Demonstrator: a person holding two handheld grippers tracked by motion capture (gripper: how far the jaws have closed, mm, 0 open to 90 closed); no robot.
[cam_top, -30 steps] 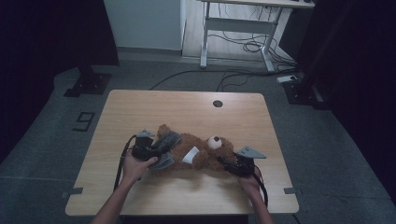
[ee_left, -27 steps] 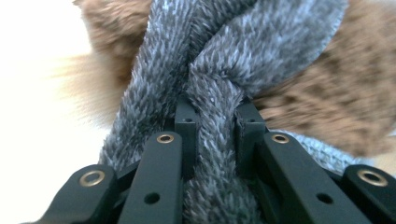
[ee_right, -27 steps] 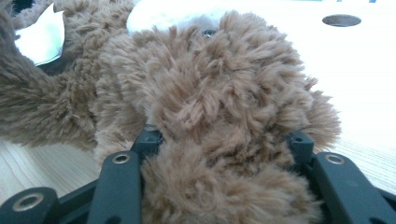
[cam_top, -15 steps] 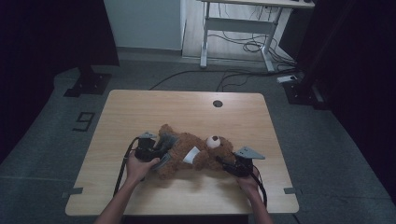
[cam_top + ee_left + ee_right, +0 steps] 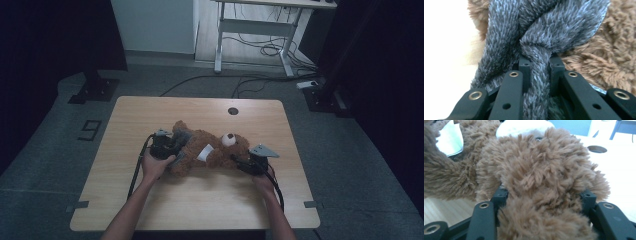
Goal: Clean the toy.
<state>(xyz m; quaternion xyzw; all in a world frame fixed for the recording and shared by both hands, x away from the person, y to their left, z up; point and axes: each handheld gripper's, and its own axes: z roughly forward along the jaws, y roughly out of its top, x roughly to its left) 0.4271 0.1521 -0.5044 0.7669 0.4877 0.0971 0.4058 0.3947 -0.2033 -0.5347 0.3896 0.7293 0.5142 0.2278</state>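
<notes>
The fingers (image 5: 525, 65) of the left gripper (image 5: 539, 62) are pressed together on a twisted strand of the grey plush scarf (image 5: 541, 32), pinching it just where it knots. The right gripper's (image 5: 544, 195) fingers (image 5: 587, 196) stand partly spread around a thick tuft of the brown teddy bear (image 5: 541, 170); they have just been opening, with the fur between them. In the high view the teddy bear (image 5: 212, 150) lies on its back across the middle of the wooden worktop (image 5: 200, 200), a white label (image 5: 204, 152) on its belly, the left gripper (image 5: 167, 147) at its scarf end and the right gripper (image 5: 245, 165) at its head.
</notes>
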